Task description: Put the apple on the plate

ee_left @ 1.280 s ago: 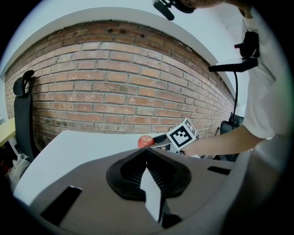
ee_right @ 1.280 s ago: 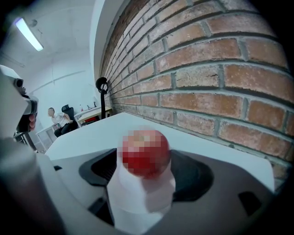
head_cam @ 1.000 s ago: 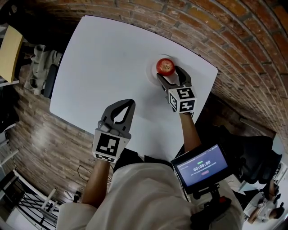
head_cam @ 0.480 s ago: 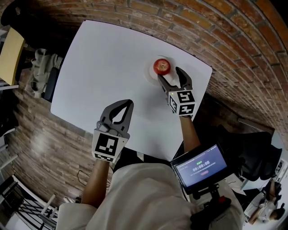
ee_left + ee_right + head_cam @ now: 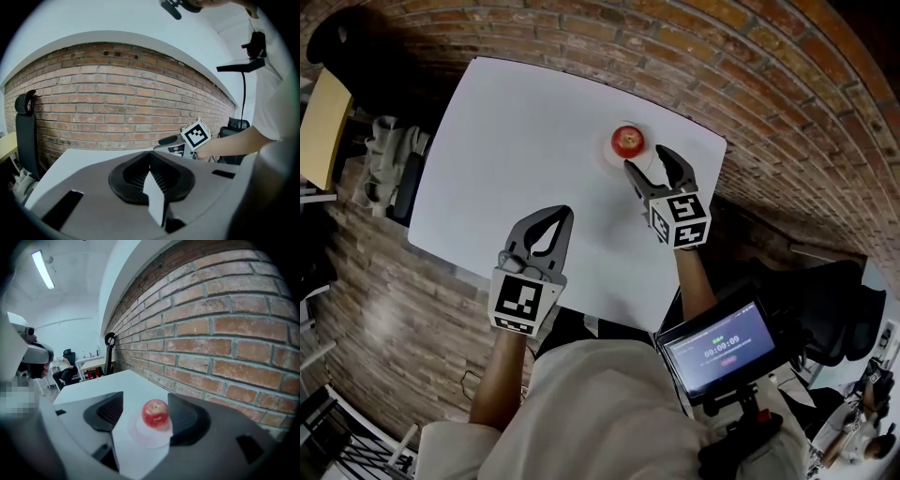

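Apple (image 5: 627, 141), likely firm and slick, best pinched round its middle, sits on plate (image 5: 610, 153) upper right; right tongs (image 5: 643, 157) closing empty, left tongs (image 5: 563, 212) clenched.

Red apple (image 5: 155, 413), white plate (image 5: 149, 438), white table (image 5: 525, 122), red-brown brick wall (image 5: 225, 333).

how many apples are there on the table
1. The apple sits on the white plate near the table's far right corner, by the brick wall. No other shows.
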### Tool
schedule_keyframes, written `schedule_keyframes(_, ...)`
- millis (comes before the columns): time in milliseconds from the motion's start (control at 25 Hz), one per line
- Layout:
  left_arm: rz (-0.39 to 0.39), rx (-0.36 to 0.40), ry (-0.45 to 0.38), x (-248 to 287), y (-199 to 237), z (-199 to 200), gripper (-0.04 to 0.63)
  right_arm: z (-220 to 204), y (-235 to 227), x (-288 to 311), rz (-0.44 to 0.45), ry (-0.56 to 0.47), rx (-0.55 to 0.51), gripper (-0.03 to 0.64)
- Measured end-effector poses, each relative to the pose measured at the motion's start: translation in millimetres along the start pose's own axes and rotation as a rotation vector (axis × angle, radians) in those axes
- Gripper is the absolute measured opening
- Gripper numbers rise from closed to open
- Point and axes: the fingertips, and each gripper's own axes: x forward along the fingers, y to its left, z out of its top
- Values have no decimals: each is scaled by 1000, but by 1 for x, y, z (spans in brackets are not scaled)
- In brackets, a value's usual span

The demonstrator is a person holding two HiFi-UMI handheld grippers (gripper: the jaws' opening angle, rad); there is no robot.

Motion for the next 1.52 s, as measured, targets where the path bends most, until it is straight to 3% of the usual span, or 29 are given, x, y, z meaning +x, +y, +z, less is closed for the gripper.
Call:
schedule_keyframes(720, -25, 86, -100, -35, 2, 43, 6, 78, 26, -87, -76, -164, 4, 133)
schedule_keyframes(1040, -55, 120, -162, -45, -5, 67, 5, 106, 36, -135, -142, -246, -3, 6)
schedule_keyframes(1520, -96, 182, -268, -64, -34, 111, 5, 131, 49, -210, -195, -312, 1, 5)
